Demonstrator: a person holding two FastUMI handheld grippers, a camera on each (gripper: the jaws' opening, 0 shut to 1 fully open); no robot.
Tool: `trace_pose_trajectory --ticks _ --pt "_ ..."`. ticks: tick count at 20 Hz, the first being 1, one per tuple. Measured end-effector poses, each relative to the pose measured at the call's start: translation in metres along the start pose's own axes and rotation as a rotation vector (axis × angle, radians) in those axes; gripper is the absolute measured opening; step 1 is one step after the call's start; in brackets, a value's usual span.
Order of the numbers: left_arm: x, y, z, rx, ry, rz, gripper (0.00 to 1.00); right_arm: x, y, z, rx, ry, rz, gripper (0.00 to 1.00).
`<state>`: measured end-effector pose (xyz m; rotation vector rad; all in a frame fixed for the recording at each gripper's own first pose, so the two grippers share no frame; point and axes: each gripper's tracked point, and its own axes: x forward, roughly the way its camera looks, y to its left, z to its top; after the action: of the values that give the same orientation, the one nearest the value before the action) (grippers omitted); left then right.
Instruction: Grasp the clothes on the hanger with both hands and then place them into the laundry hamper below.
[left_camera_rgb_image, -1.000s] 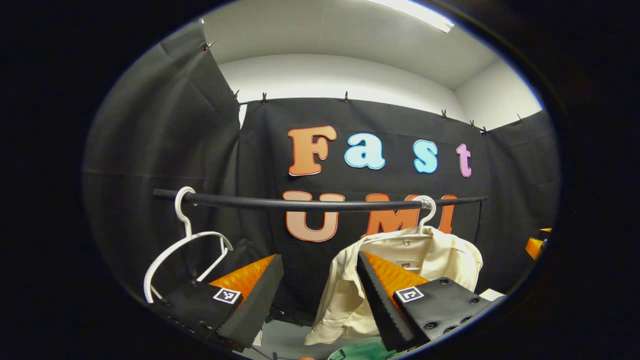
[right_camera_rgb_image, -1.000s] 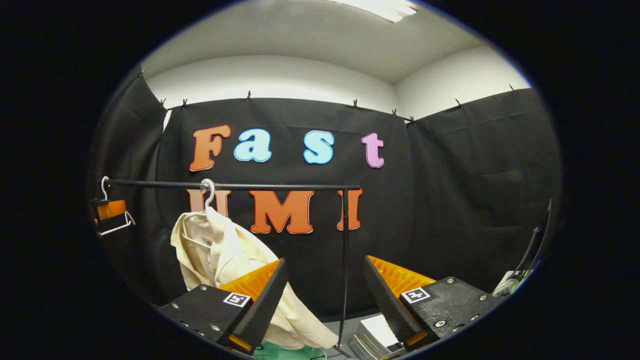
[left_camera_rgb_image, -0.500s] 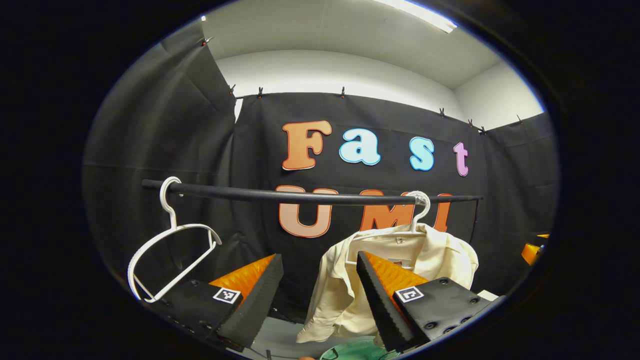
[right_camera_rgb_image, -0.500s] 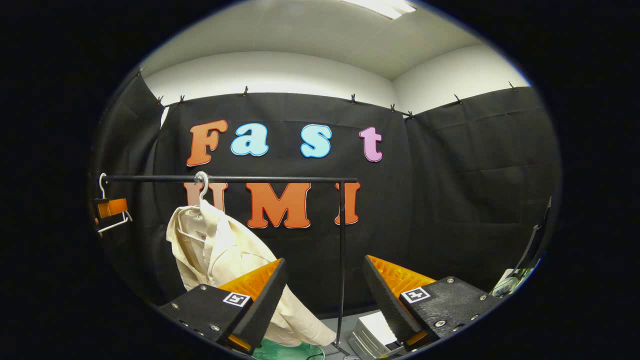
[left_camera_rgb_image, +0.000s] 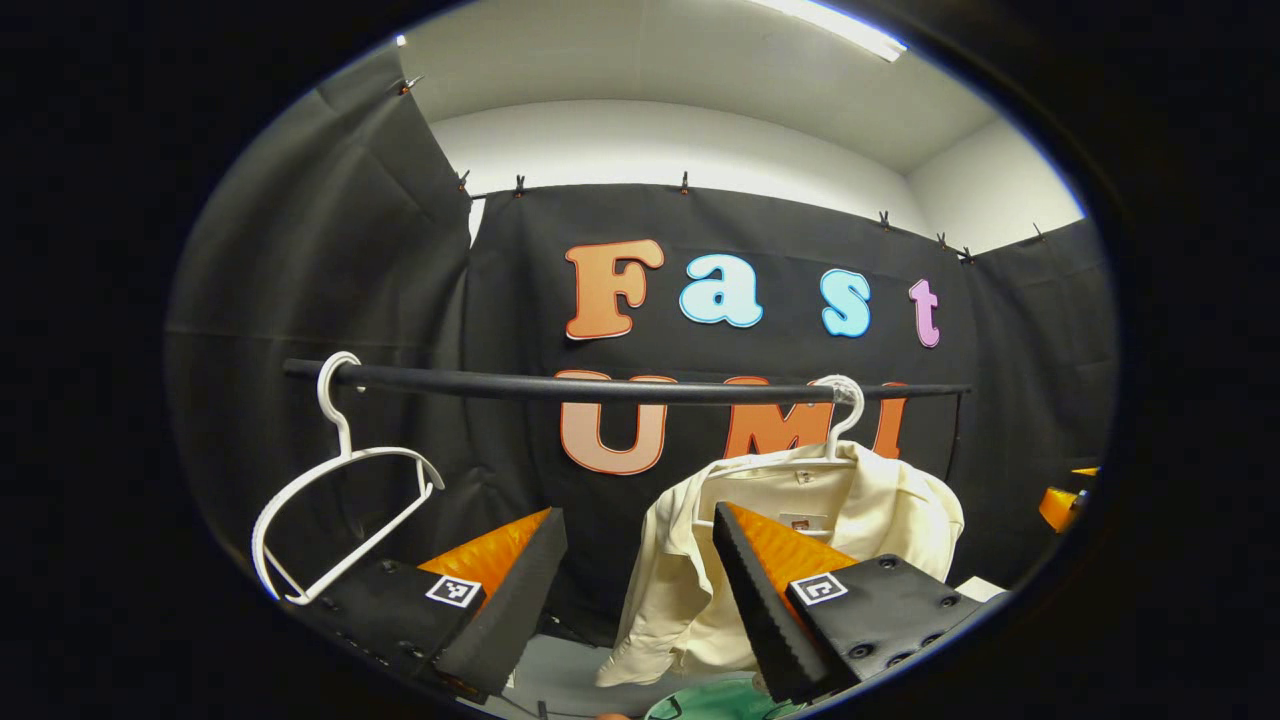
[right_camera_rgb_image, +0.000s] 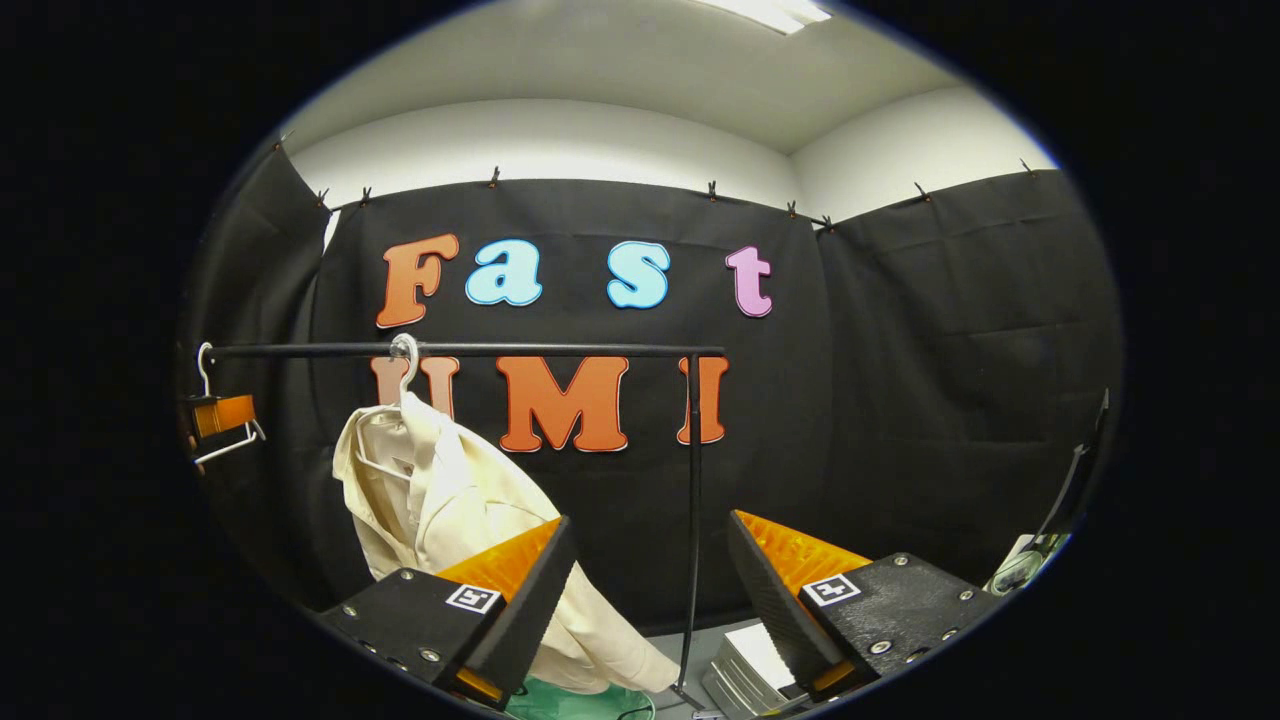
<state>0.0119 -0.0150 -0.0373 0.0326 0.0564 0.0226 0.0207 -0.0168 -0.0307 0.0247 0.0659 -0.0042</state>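
So both grippers are just hanging in the air with nothing in them. The left gripper (left_camera_rgb_image: 640, 580) has its fingers spread wide, touching nothing, and the right gripper (right_camera_rgb_image: 650, 590) is spread the same way. The cream shirt (left_camera_rgb_image: 800, 540) is on a white hanger (left_camera_rgb_image: 835, 425) hooked over the black rail (left_camera_rgb_image: 600, 386), with the green hamper (left_camera_rgb_image: 715, 700) just below it. An empty hanger (left_camera_rgb_image: 335, 480) hangs further left.
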Motion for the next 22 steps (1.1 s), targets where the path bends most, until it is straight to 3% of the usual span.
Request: trace_pose_trajectory --ticks 16,20,22 --pt "-0.071 -0.001 0.023 -0.013 -0.030 0.211 0.96 0.011 -0.045 0.015 0.000 -0.018 0.138 0.94" --pt "-0.085 -0.007 0.028 -0.010 -0.035 0.235 0.93 0.012 -0.056 0.013 -0.001 -0.017 0.149 0.94" --pt "-0.086 -0.010 0.030 -0.001 -0.037 0.237 0.96 0.010 -0.059 0.013 -0.002 -0.016 0.152 0.94"
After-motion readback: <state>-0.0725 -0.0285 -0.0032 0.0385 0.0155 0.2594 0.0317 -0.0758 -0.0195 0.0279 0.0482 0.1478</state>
